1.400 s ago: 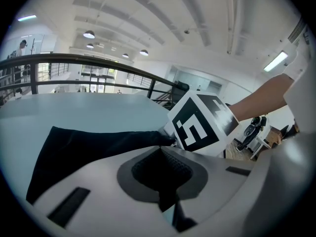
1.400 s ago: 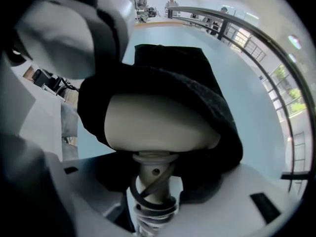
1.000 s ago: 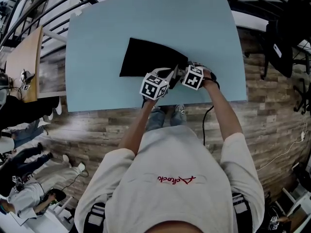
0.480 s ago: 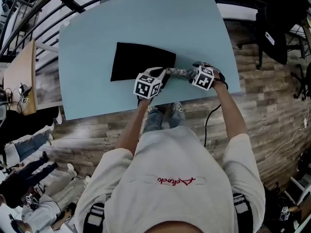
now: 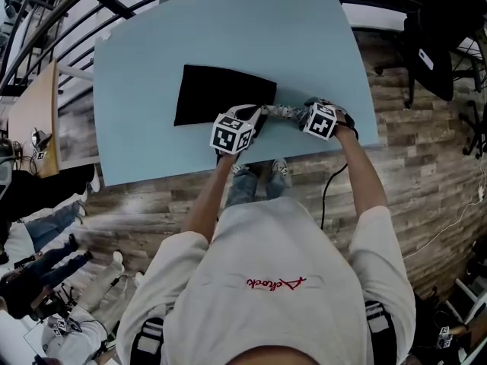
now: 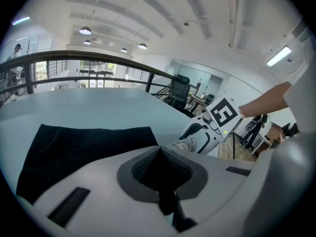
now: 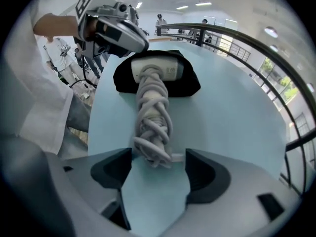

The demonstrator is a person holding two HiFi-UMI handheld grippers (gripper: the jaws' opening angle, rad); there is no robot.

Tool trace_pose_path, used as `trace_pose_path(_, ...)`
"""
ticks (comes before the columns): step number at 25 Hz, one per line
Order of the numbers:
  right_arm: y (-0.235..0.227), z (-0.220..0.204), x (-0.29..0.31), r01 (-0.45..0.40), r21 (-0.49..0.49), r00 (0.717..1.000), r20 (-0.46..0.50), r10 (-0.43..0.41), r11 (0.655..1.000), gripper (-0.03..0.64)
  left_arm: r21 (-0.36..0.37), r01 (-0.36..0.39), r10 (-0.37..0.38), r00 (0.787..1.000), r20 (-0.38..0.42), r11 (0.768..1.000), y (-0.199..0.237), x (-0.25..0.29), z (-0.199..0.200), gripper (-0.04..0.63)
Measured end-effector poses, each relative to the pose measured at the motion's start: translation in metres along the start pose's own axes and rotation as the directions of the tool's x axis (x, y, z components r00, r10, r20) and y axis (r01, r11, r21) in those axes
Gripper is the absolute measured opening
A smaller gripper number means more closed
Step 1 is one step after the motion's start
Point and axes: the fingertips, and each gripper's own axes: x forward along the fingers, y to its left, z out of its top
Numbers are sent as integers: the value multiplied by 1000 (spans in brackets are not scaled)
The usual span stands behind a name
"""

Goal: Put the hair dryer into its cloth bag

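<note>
The hair dryer lies on the light blue tabletop near its front edge, head end inside the mouth of the black cloth bag. Only the white rear of the head and the handle show. The front of the head is hidden by the black cloth, so how deep it sits cannot be told. The handle points away from the bag and is wound with a pale grey cord in a thick bundle that lies outside the bag.

In the head view the dryer is mostly hidden between the 2 grippers, and the bag's mouth end lies under the left one. The rest of the bag lies flat to the left. The left gripper view shows none of the dryer.

The left gripper is at the bag's mouth with its 2 jaws pressed together. A dark strip between the pads appears to be the bag's cloth, pinched at the upper edge of the mouth.

The right gripper points steeply down at the free end of the cord bundle. Its 2 jaws stand apart with the end of the bundle between the tips. The left pad is just beside or touching the cord, and the pads do not clamp it.
</note>
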Motion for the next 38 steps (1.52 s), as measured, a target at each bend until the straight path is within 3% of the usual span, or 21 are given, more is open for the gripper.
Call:
trace_pose_path(10,4,4,-6,-36,13,999,11,36,999,315,-2,9,-9,1000,0,1000,-1,-2,1,9)
trace_pose_path(18,7,25,-28,-3,-19,997,80,5,1000,307,-2,25,-25,1000,9,1000,-3,-7,3,9)
trace_pose_path(31,5,91,-36,33,-56,979,203,-21,998,295,-10,52,-51,998,45,999,-6,-14,17,9)
trace_pose_path(38,13,129,-11,32,-89,974,226,-11,996,236,-17,60,-59,996,70,998,-5,-21,19,9)
